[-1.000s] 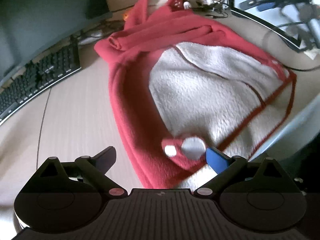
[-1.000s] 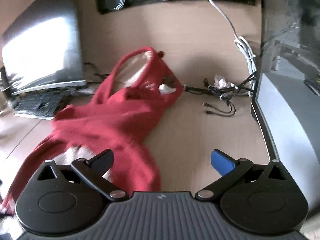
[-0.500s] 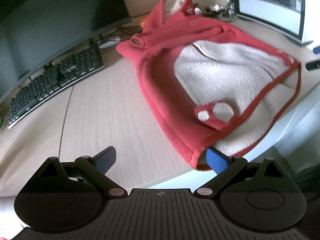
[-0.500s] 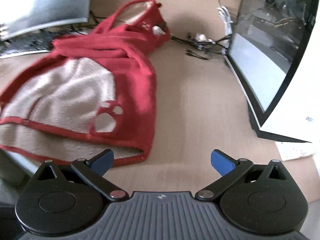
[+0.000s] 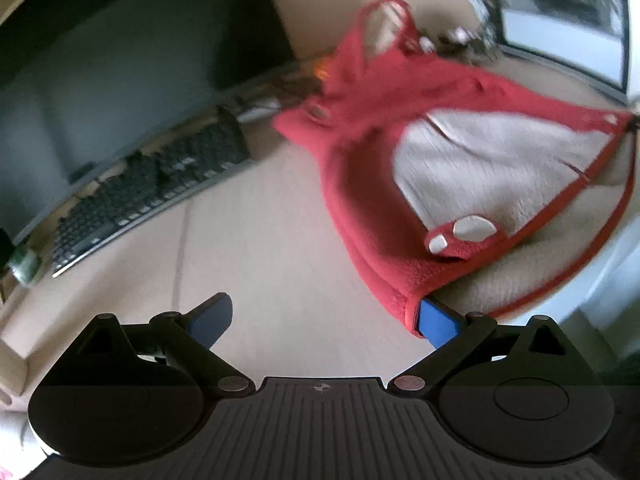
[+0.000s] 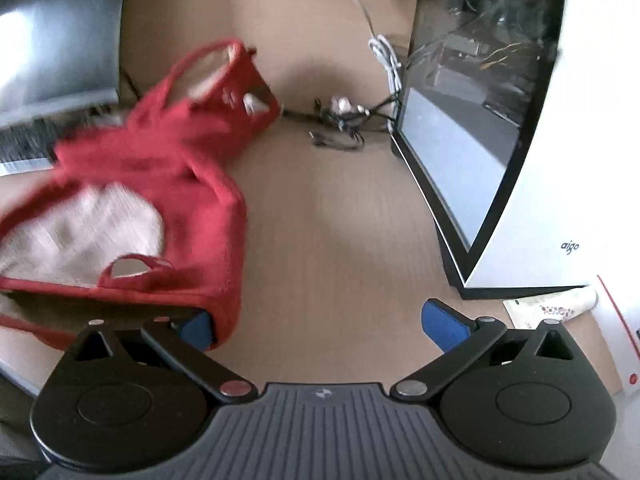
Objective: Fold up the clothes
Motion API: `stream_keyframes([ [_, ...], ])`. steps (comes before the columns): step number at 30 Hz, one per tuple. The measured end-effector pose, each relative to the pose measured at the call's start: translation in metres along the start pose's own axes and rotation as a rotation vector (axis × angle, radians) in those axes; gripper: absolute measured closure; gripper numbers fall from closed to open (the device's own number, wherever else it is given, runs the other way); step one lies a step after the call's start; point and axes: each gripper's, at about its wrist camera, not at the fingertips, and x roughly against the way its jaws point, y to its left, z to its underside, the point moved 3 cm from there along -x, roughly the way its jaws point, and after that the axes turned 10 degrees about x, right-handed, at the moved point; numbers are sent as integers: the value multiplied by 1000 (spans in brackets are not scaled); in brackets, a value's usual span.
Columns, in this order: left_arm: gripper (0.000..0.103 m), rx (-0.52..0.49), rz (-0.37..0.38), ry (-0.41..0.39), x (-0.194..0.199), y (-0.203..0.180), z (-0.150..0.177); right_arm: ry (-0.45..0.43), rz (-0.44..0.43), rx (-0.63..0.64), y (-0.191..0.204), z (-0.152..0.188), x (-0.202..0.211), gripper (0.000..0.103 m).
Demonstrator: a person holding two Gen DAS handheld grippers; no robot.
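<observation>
A red fleece hooded garment (image 5: pixel 372 168) with a cream lining (image 5: pixel 472 160) lies on the wooden desk, its hood toward the back. In the left wrist view my left gripper (image 5: pixel 324 316) is open, and the garment's near hem corner rests against its right blue fingertip (image 5: pixel 434 318). In the right wrist view the same garment (image 6: pixel 192 184) lies at the left, blurred. My right gripper (image 6: pixel 320 322) is open, its left fingertip (image 6: pixel 196 328) touching the lower right hem corner, its right fingertip (image 6: pixel 444 322) over bare desk.
A black keyboard (image 5: pixel 132 196) and a dark monitor (image 5: pixel 100 80) stand at the left. A white computer case (image 6: pixel 540 140) with a glass side stands at the right, with tangled cables (image 6: pixel 344 120) behind. The desk's front edge runs under the garment's hem.
Both grippers have come forward to the garment's two near hem corners. The garment looks blurred, shifting on the desk. Both stay open.
</observation>
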Motion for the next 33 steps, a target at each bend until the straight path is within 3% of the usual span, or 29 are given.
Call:
stream_keyframes([
  [5, 1, 157, 75, -20, 10, 36, -39, -43, -7, -18, -10, -34, 8, 0],
  [9, 1, 164, 48, -53, -3, 41, -72, -83, -3, -18, -16, -63, 11, 0],
  [15, 1, 224, -9, -95, -26, 43, -115, -125, 7, -2, -26, -99, -16, 0],
  [22, 1, 172, -93, -155, -46, 25, -158, -154, 7, -9, -49, -124, -54, 0],
  [33, 1, 181, -170, -145, -87, 28, -192, -176, -40, 28, -59, -166, -126, 0],
])
